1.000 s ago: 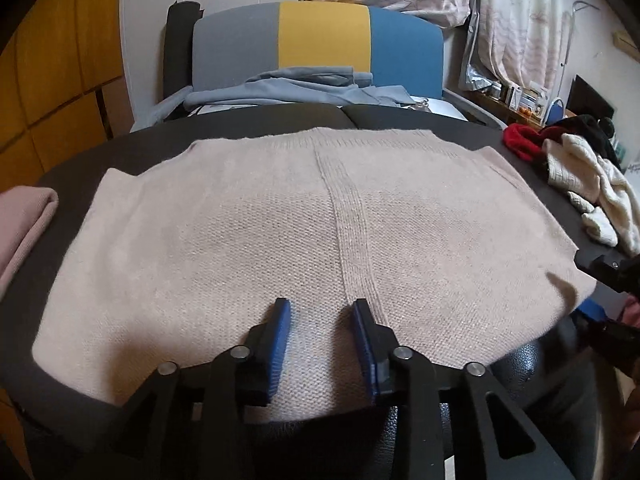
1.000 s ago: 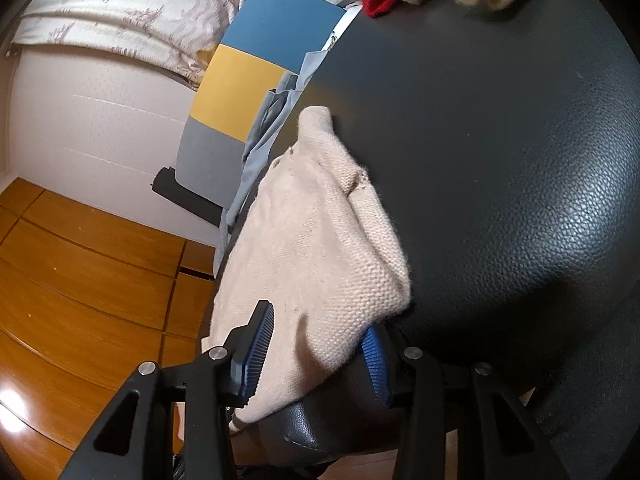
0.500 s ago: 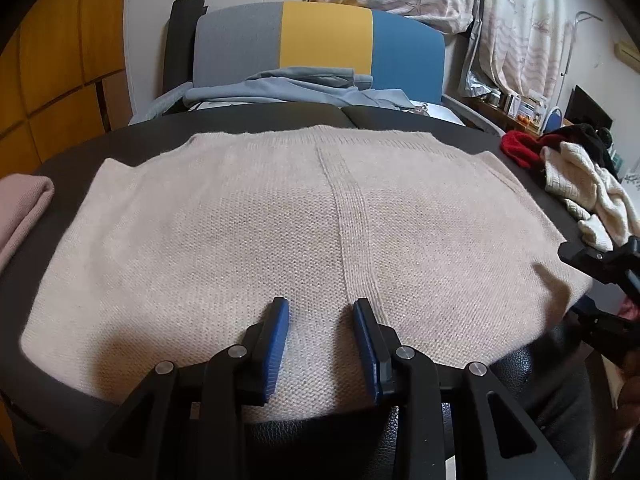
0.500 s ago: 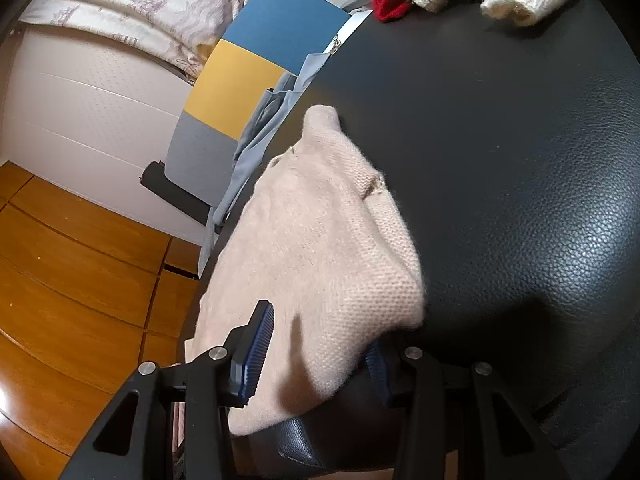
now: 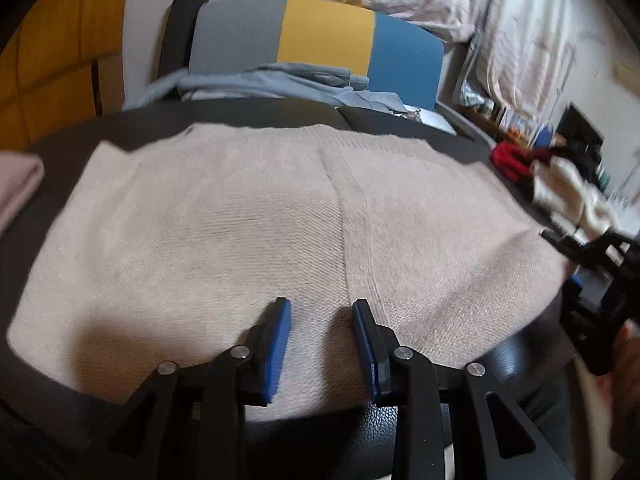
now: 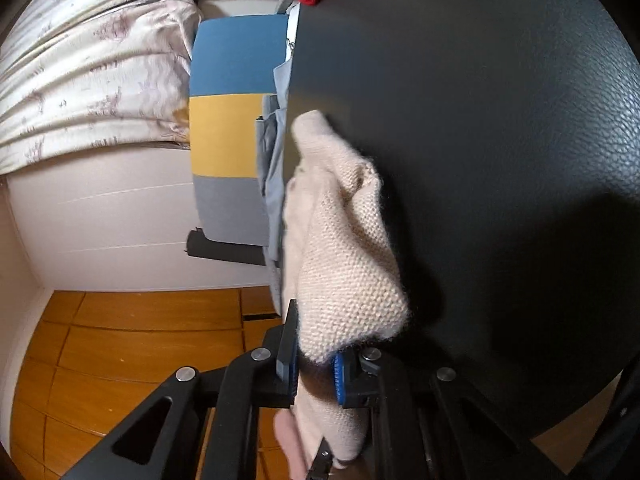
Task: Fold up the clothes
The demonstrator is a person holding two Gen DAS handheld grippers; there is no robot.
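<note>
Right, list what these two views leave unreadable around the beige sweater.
- Sweater near hem: left wrist view, hidden behind the left gripper.
- Right gripper, closing on the sweater's corner: in the left wrist view blurred and cut off by the right edge.
- Red garment and cream knit: left wrist view, too blurred to identify.
- Pink cloth: cut off by the left edge.

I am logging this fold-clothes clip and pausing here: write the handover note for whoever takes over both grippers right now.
Right gripper: jaws closing on the right-hand edge of the beige knit sweater, fabric between the pads.
Left gripper: jaws apart over the sweater's near hem, gripping nothing.
Sweater lies spread flat on the black leather table; its right edge is bunched at the table rim. Folded pink garment sits at the left, an unfolded pile of clothes far right.
Done: sweater spread flat.
Left: grip the hem with the left gripper, fold the sweater, then likely the pile.
</note>
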